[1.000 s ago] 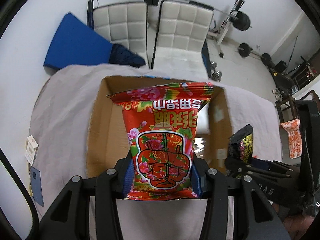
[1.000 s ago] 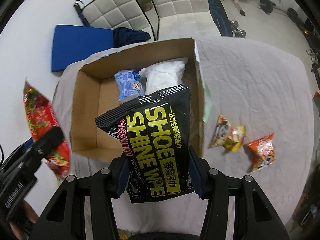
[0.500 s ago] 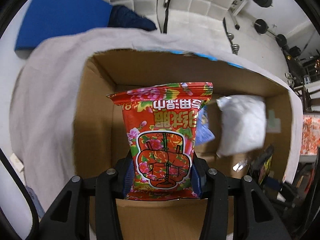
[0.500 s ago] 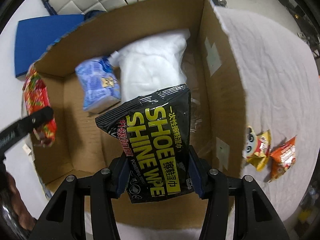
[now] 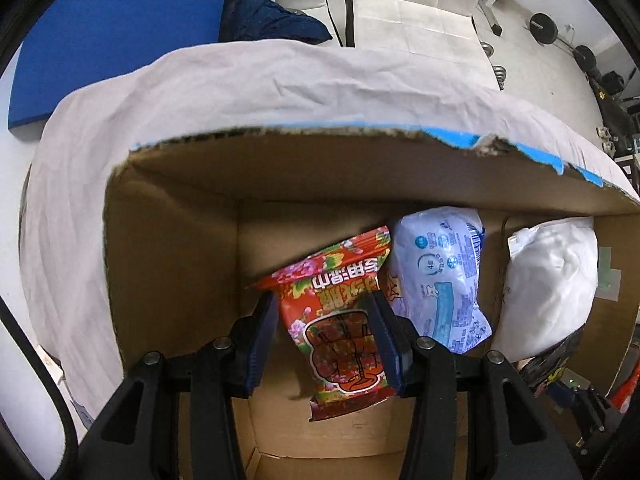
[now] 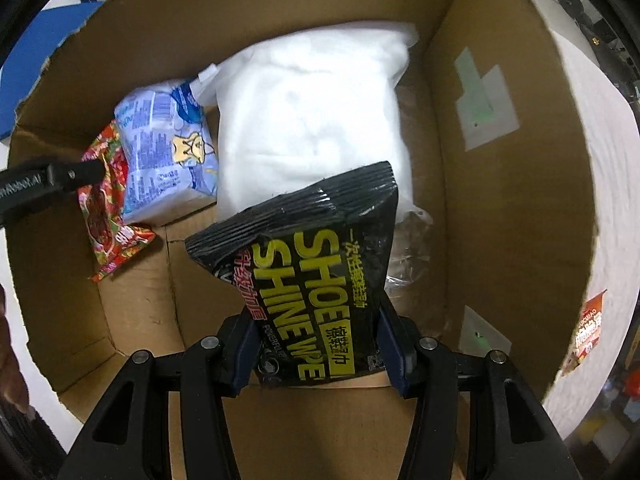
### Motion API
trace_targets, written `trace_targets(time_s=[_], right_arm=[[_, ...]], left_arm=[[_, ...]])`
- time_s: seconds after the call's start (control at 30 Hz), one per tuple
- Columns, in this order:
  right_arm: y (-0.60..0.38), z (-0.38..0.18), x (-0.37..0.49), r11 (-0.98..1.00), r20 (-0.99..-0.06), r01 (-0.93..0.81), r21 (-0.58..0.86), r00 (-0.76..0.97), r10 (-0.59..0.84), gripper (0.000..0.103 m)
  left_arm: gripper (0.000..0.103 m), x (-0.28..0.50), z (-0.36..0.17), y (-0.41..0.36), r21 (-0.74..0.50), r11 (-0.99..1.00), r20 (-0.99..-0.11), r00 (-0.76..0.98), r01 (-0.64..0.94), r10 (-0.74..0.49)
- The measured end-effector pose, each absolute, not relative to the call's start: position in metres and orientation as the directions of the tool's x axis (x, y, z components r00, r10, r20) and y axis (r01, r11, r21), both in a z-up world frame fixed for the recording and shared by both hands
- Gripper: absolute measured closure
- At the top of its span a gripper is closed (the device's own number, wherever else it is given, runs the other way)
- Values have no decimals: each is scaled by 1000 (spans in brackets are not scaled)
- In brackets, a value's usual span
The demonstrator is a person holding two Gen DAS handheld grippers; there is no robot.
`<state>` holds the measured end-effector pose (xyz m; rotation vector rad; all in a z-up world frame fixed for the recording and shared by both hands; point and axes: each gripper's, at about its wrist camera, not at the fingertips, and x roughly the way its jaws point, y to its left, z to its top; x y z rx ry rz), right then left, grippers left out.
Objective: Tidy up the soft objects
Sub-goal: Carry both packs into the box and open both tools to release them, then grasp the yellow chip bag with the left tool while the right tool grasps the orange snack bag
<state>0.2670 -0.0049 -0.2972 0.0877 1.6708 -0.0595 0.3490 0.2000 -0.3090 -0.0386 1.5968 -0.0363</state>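
White cloth (image 5: 160,128) drapes the table around the cardboard box (image 5: 168,240), and on the left wrist view the left gripper (image 5: 324,332), its jaws spread, lets the red floral packet (image 5: 340,320) lean away upright, just beside the blue-white pack (image 5: 440,280) and white pillow bag (image 5: 548,280). Over on the right wrist view, the right gripper (image 6: 320,344) pinches the black shoe-wipe pouch (image 6: 316,280) by its bottom edge, long axis pointing ahead, hanging above bare box floor in front of the white pillow bag — straight down looks like the drop.

You have a table draped in a wrinkled pale cloth (image 5: 248,84). The open cardboard box (image 5: 172,248) sits directly on it, and a small orange snack packet (image 6: 586,330) lies on the cloth just beside the box's right wall.
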Motion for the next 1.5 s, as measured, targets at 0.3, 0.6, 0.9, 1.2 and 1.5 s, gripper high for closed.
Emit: trace_targets(time_s=[0.3, 0.6, 0.9, 1.2, 1.5], right_arm=[[2, -313, 265, 999, -989, 44, 5, -145, 11, 39], [8, -294, 256, 1000, -994, 14, 8, -105, 10, 24], [10, -252, 238, 1000, -1000, -25, -11, -21, -12, 17], [-3, -195, 212, 999, -997, -52, -12, 71, -9, 0], [0, -138, 178, 998, -985, -63, -1, 174, 10, 0]], left_arm=[[59, 340, -296, 211, -81, 996, -996, -35, -40, -82], [59, 302, -270, 209, -103, 993, -995, 9, -56, -103], [52, 255, -229, 206, -129, 989, -987, 110, -69, -121], [11, 219, -179, 207, -71, 995, -968, 247, -64, -53], [11, 181, -137, 202, -89, 994, -943, 328, -69, -61]])
